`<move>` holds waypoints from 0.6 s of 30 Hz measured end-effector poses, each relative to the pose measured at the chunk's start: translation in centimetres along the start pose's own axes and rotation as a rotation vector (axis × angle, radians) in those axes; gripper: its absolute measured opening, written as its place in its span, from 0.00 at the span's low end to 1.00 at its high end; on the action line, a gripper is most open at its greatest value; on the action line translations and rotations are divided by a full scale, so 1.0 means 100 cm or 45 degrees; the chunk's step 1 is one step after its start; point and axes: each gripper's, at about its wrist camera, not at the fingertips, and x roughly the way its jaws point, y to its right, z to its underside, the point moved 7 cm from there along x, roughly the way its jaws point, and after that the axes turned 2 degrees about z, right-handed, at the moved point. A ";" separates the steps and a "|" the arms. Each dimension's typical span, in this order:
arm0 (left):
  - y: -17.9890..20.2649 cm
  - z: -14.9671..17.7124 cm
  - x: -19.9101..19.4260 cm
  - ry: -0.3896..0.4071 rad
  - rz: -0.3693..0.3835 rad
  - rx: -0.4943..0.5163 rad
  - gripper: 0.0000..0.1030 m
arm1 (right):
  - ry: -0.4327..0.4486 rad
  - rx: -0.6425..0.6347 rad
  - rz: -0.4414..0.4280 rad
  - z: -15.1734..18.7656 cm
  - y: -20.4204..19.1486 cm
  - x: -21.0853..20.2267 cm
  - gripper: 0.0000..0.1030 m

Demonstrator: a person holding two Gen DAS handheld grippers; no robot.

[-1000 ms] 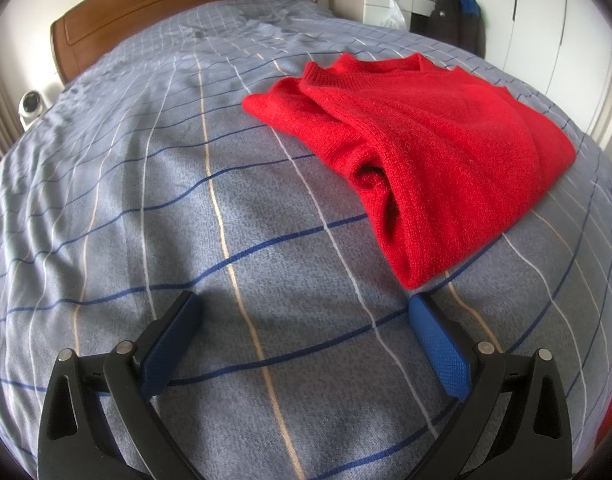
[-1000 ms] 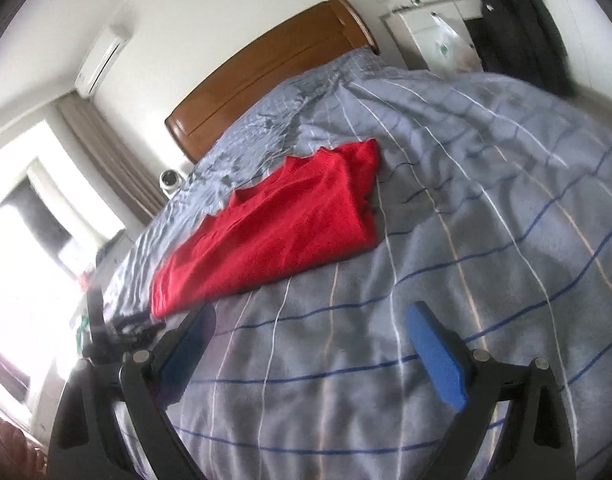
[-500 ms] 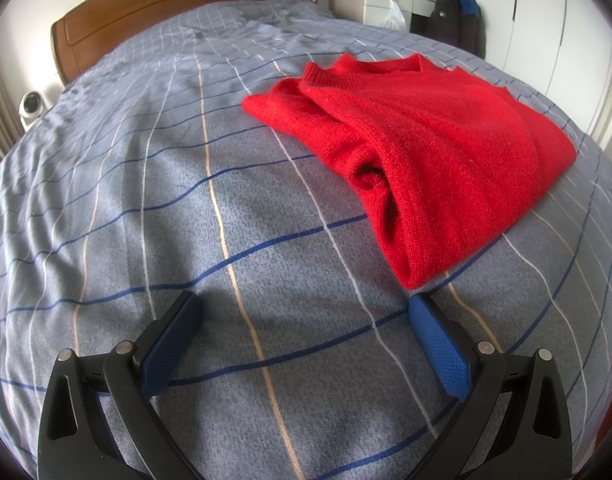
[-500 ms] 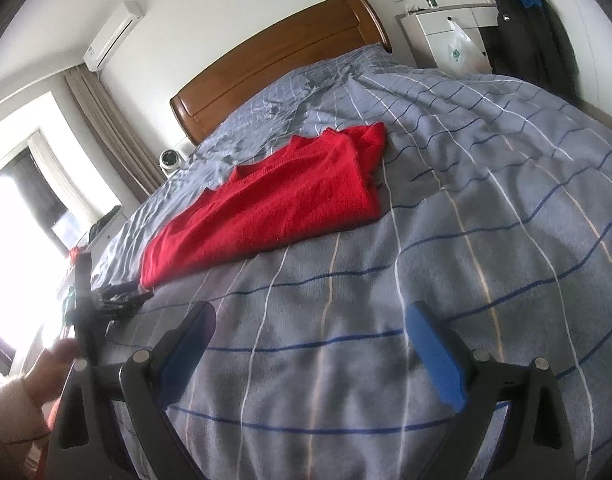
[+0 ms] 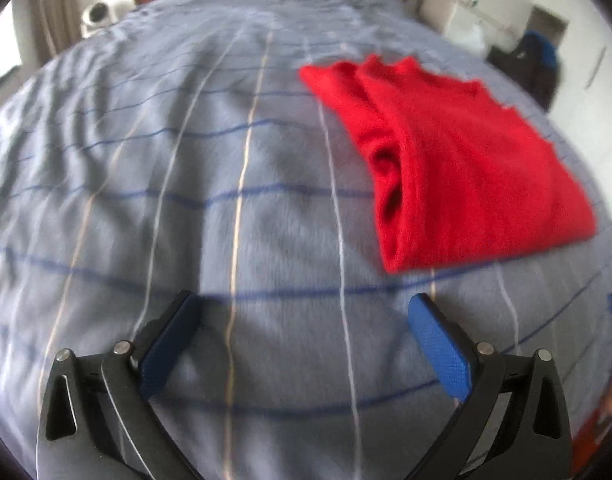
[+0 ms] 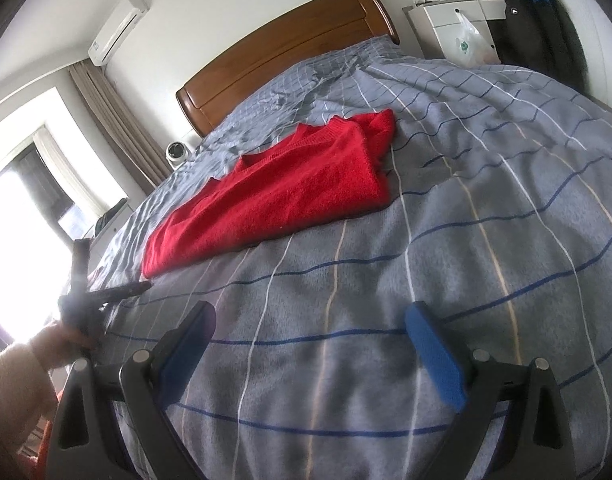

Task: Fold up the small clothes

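Note:
A red knitted sweater [image 5: 458, 164] lies folded on the grey checked bedspread [image 5: 226, 200], up and to the right in the left wrist view. My left gripper [image 5: 302, 316] is open and empty, hovering over bare bedspread below the sweater's near corner. In the right wrist view the sweater [image 6: 290, 188] lies in the middle distance, left of centre. My right gripper [image 6: 310, 324] is open and empty above the bedspread [image 6: 466, 208], well short of the sweater. The left gripper [image 6: 118, 292] and the hand holding it show at the left edge there.
A wooden headboard [image 6: 290, 60] closes the far end of the bed. A white dresser [image 6: 458, 20] and dark hanging clothes [image 6: 538, 20] stand at the back right. A small white device [image 6: 178, 152] sits beside the bed on the left, near the curtains and window.
The left wrist view has swung and blurred: the sweater now sits further right and the headboard is centred. The right view has lifted a little and the left hand shows more.

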 end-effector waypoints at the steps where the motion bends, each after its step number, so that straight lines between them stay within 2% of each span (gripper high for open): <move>1: 0.003 0.003 -0.001 0.006 -0.035 0.009 1.00 | 0.000 0.000 0.001 0.000 -0.001 0.001 0.92; 4: 0.006 0.007 -0.010 0.048 -0.090 -0.008 0.99 | -0.006 -0.021 0.003 0.002 -0.004 0.000 0.92; 9: 0.005 0.013 -0.053 0.165 -0.087 -0.124 0.99 | -0.010 -0.056 0.008 0.003 -0.007 -0.001 0.92; 14: -0.009 0.027 -0.085 0.283 -0.241 -0.166 0.99 | -0.021 -0.049 0.022 0.004 -0.005 0.005 0.92; 18: -0.017 0.045 -0.084 0.351 -0.298 -0.142 0.99 | -0.024 -0.061 0.031 0.006 -0.008 0.007 0.92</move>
